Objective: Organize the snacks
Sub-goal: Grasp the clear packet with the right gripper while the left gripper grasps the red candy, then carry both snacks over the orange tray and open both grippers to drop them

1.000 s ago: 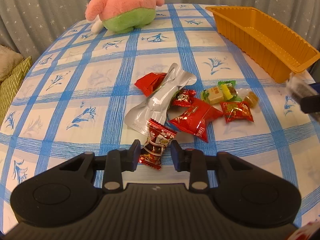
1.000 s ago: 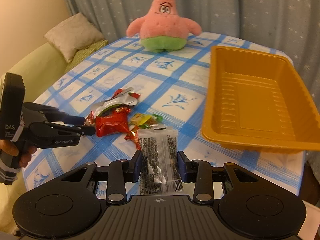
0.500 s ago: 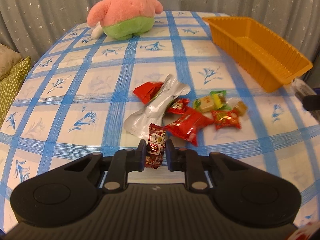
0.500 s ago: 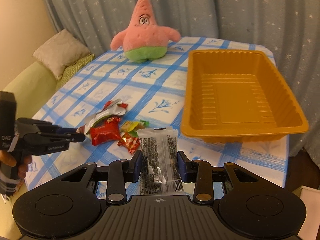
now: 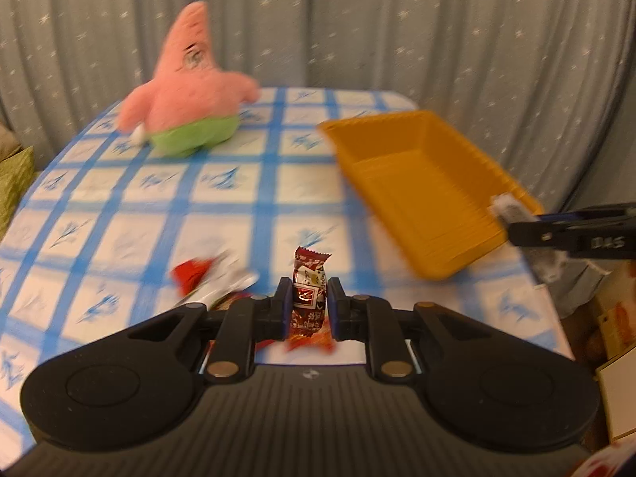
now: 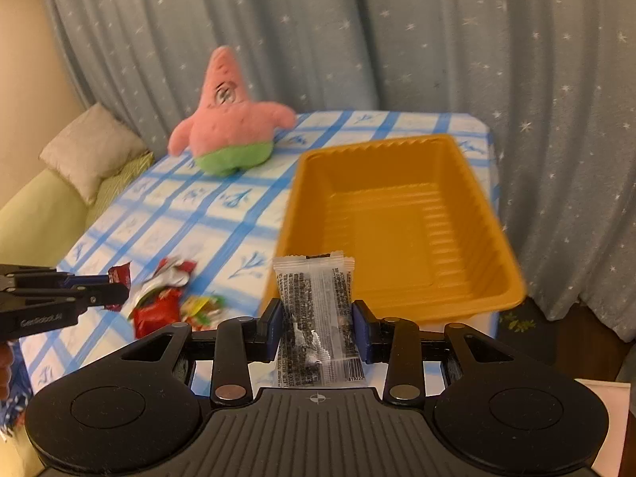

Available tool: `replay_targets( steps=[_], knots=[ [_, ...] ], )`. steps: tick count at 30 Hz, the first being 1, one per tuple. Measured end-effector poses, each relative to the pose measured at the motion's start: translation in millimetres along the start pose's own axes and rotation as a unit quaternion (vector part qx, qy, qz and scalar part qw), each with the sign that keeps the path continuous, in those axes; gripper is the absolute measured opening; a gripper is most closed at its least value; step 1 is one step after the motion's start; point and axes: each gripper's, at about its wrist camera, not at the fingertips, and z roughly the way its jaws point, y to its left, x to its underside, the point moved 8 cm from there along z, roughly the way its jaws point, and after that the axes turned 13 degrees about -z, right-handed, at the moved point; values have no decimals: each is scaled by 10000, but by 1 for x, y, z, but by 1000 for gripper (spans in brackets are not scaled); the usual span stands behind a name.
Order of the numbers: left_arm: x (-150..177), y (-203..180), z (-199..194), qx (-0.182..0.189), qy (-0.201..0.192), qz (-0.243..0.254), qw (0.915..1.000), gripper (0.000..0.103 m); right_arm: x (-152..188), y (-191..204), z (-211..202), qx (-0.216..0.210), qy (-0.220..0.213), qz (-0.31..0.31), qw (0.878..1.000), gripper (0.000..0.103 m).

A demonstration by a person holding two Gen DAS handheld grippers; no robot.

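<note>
My left gripper (image 5: 307,305) is shut on a small dark red candy packet (image 5: 309,278), held upright above the blue checked tablecloth (image 5: 222,234). My right gripper (image 6: 316,318) is shut on a clear packet of dark snack (image 6: 316,310), hanging just in front of the empty orange tray (image 6: 401,234). The same tray (image 5: 421,194) lies ahead and to the right in the left wrist view, where the right gripper (image 5: 512,226) shows beside its near corner with the clear packet. A heap of loose snacks (image 6: 171,302) lies on the cloth to the left; the left gripper (image 6: 119,288) hovers over it.
A pink and green starfish plush (image 6: 230,131) stands at the far side of the table, also seen as the plush (image 5: 187,95) in the left wrist view. Grey starred curtains hang behind. A cushion (image 6: 91,151) and a green sofa are at the left. The table's edge runs close behind the tray.
My left gripper shut on the dark red candy and lifted it off the cloth. My right gripper carried the clear packet up and closer to the orange tray.
</note>
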Motion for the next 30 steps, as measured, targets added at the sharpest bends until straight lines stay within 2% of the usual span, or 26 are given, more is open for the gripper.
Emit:
replay_targets(
  steps=[7,13,22,30],
  knots=[
    [-22,-69,27,408,48,-46,9991,17,-13,-43,-2,94,-112,88,9999,37],
    [-37,-108,65,515,205,-177,9983,17,-21,-72,15,127,-70,122,9998,37],
    [-37,-128,122,332,605,-365,9969,17,-23,-104,44,119,89,183,9997,37],
    [-31,-132,154,251,841,-538,9947,17,-22,-118,61,49,169,296,9994,37]
  ],
)
